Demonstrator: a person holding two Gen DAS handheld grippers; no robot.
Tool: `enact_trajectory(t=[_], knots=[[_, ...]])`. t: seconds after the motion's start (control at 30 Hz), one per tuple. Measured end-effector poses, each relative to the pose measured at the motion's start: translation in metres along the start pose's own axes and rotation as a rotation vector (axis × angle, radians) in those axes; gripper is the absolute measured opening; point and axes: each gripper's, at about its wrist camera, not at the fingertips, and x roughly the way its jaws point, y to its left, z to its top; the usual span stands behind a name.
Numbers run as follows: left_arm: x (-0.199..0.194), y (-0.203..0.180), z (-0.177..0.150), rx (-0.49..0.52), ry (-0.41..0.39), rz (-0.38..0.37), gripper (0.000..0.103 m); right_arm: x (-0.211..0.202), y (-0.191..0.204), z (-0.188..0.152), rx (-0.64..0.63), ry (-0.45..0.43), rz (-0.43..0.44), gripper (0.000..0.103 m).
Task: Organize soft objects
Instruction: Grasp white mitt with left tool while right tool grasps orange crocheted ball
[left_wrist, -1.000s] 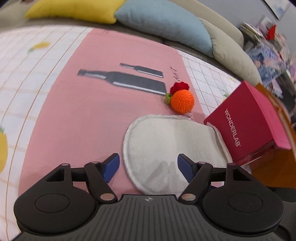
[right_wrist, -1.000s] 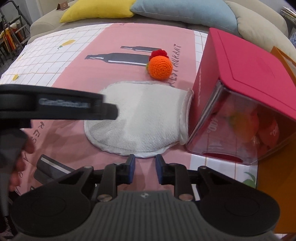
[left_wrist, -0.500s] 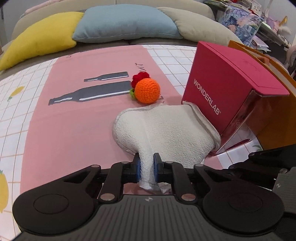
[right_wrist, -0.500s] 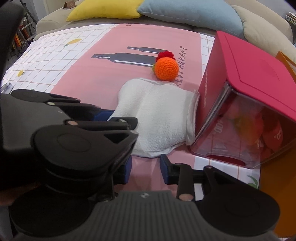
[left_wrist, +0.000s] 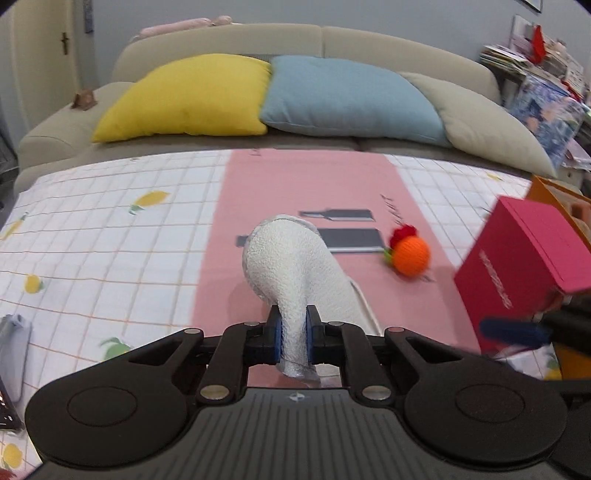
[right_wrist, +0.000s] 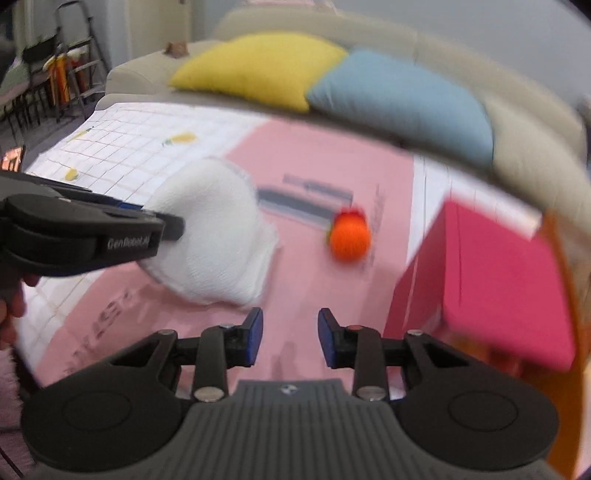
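Observation:
My left gripper (left_wrist: 293, 332) is shut on the edge of a white terry cloth pouch (left_wrist: 291, 266) and holds it up off the pink mat (left_wrist: 295, 184). In the right wrist view the pouch (right_wrist: 218, 236) hangs from the left gripper (right_wrist: 173, 227) at the left. My right gripper (right_wrist: 290, 338) is open and empty above the mat, between the pouch and the red box (right_wrist: 498, 284). An orange crochet ball (left_wrist: 410, 256) with a red bit lies on the mat; it also shows in the right wrist view (right_wrist: 349, 238).
The red WONDERLAB box (left_wrist: 524, 254) stands at the right with an orange box (left_wrist: 554, 188) behind it. A sofa with yellow (left_wrist: 184, 99), blue (left_wrist: 347, 99) and beige cushions runs along the back. The white checked cloth (left_wrist: 92, 240) covers the left side.
My left gripper has lifted the white pouch off the mat and drawn it left, away from the red box. My right gripper has risen and opened wider. Both views have tilted up.

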Motion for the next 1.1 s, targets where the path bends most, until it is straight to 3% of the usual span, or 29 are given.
enact_trajectory(t=[0.3, 0.5, 0.67, 0.77, 0.97, 1.1], knots=[[0.012, 0.009, 0.011, -0.034, -0.010, 0.005, 0.013, 0.072, 0.009, 0.037, -0.233, -0.023, -0.219, 0.041], [0.013, 0.011, 0.009, -0.047, 0.000, 0.003, 0.013, 0.110, 0.007, 0.041, -0.314, 0.044, -0.247, 0.048], [0.015, 0.012, 0.008, -0.048, 0.010, 0.001, 0.013, 0.124, 0.008, 0.039, -0.323, 0.077, -0.258, 0.047], [0.013, 0.010, 0.008, -0.046, 0.012, -0.006, 0.013, 0.129, 0.010, 0.039, -0.326, 0.082, -0.281, 0.040], [0.006, 0.009, 0.008, -0.037, 0.004, -0.014, 0.013, 0.110, 0.008, 0.040, -0.292, 0.041, -0.251, 0.039], [-0.002, 0.008, 0.009, -0.037, -0.003, -0.027, 0.013, 0.077, 0.001, 0.042, -0.215, 0.008, -0.183, 0.039]])
